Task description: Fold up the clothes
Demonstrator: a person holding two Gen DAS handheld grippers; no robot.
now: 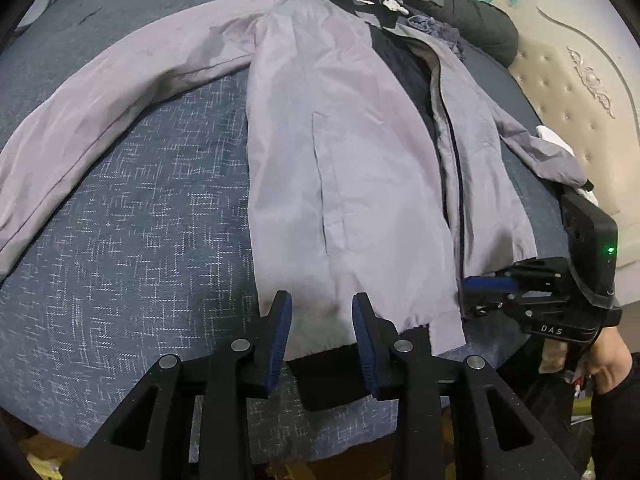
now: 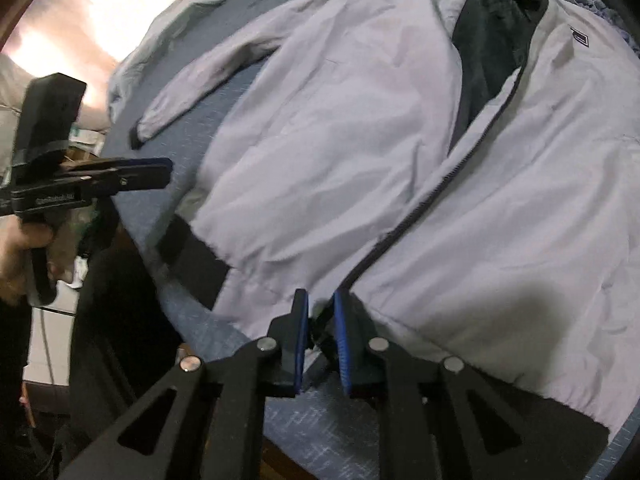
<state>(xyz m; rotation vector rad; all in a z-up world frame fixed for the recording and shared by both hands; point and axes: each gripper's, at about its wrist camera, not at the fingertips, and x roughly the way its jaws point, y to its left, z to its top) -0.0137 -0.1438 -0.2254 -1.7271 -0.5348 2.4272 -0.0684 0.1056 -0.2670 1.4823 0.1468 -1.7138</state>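
Blue woven bedspread (image 1: 132,220) under smooth grey jacket (image 1: 340,160) — left gripper (image 1: 322,336) narrowly parted, black hem band just ahead; right gripper (image 2: 320,340) nearly closed at zipper base, grip unclear.

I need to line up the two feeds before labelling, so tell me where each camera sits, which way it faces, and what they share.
Left wrist: sits behind the left gripper, looks down along its open fingers at the jacket hem on the bed; the right gripper and a hand show at right.
Right wrist: sits behind the right gripper, nearly closed, at the zipper's bottom end; the left gripper shows at left.
Shared: jacket, bed, both grippers.
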